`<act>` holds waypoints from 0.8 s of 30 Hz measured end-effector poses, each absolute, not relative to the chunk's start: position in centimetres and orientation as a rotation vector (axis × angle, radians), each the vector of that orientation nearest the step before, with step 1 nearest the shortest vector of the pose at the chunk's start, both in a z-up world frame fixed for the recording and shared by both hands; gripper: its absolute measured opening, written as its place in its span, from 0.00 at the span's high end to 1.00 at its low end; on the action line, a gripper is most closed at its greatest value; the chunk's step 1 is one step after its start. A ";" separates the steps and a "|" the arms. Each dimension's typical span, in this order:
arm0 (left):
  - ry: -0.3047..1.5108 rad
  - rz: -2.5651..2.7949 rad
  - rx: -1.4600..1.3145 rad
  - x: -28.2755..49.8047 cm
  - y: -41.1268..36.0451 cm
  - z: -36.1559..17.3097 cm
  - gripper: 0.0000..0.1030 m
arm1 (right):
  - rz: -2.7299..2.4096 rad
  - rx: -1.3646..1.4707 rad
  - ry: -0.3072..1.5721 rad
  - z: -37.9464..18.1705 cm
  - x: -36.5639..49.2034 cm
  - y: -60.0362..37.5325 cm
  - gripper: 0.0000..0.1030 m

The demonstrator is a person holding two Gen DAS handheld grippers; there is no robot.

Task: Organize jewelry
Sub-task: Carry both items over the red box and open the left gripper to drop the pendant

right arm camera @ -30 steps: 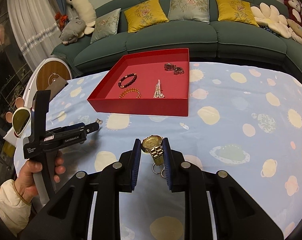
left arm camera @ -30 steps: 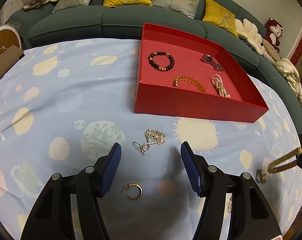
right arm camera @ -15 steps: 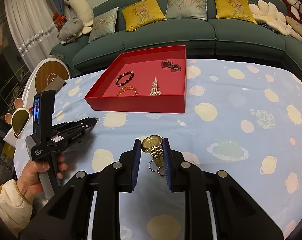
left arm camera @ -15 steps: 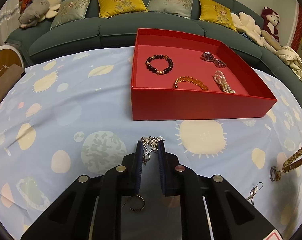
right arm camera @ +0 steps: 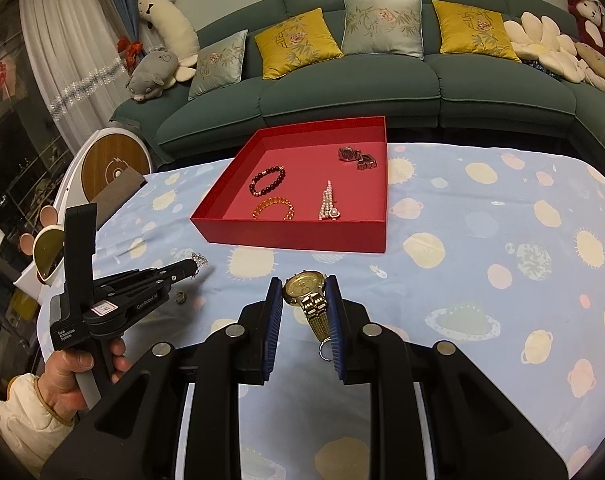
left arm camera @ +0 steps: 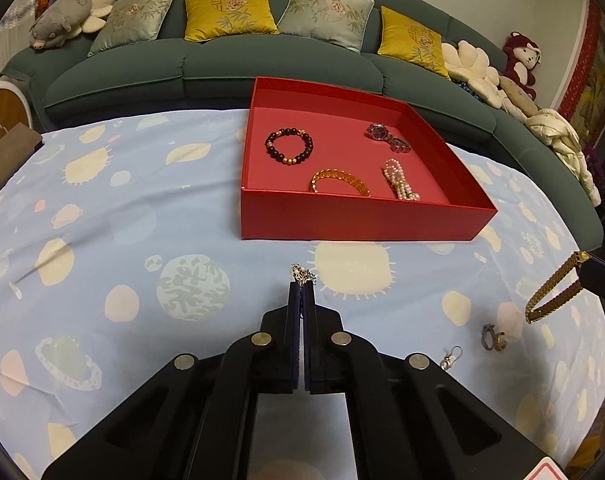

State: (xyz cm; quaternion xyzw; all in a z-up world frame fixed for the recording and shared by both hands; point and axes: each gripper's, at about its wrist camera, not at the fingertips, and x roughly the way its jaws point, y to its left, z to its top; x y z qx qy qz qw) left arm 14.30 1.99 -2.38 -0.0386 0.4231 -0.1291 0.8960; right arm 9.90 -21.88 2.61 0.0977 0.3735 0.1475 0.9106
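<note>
- In the right wrist view, at the far left of the frame, the left gripper point(right arm camera: 194, 266) is held in the person's hand point(right arm camera: 68, 376); its fingers are pressed together on a silver flower earring point(right arm camera: 199, 258) that sticks out just past their tips
- In the left wrist view the same left gripper point(left arm camera: 302, 286) sits at lower centre with its blue pads nearly touching, and the silver flower earring point(left arm camera: 301, 274) shows only as a small cluster poking out at the very tips, above the tablecloth point(left arm camera: 102, 216)
- Beyond the tips, in the upper middle of the frame, the red tray point(left arm camera: 362, 220) holds a dark bead bracelet point(left arm camera: 289, 147) at its left, an amber bracelet point(left arm camera: 340, 181) near its front wall, a pearl piece point(left arm camera: 400, 180) to the right of that, and a dark watch point(left arm camera: 388, 138) towards its back right
- At lower right on the cloth lie a silver hook earring point(left arm camera: 450, 358) and, just right of it, two rings point(left arm camera: 494, 338) touching each other
- At the right edge the strap of the gold watch point(left arm camera: 554, 294) hangs clear of the cloth
- In the right wrist view, lower centre, the right gripper point(right arm camera: 304, 294) holds a narrow gap and clamps the gold watch point(right arm camera: 304, 286): the dial sits between the pads near their tips, face up, and the strap runs back between the fingers
- The red tray point(right arm camera: 294, 236) lies ahead of it, upper centre
</note>
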 end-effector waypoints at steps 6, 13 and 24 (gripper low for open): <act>0.824 -0.313 -0.102 12.6 1.6 1.1 1.00 | 0.314 0.216 0.724 4.6 9.9 -21.8 0.80; 0.763 -0.358 -0.114 12.7 1.1 5.8 1.00 | 0.297 0.242 0.637 8.1 11.2 -22.5 0.80; 0.699 -0.334 -0.056 21.3 -0.3 9.5 1.00 | 0.268 0.264 0.586 10.8 19.7 -23.6 0.79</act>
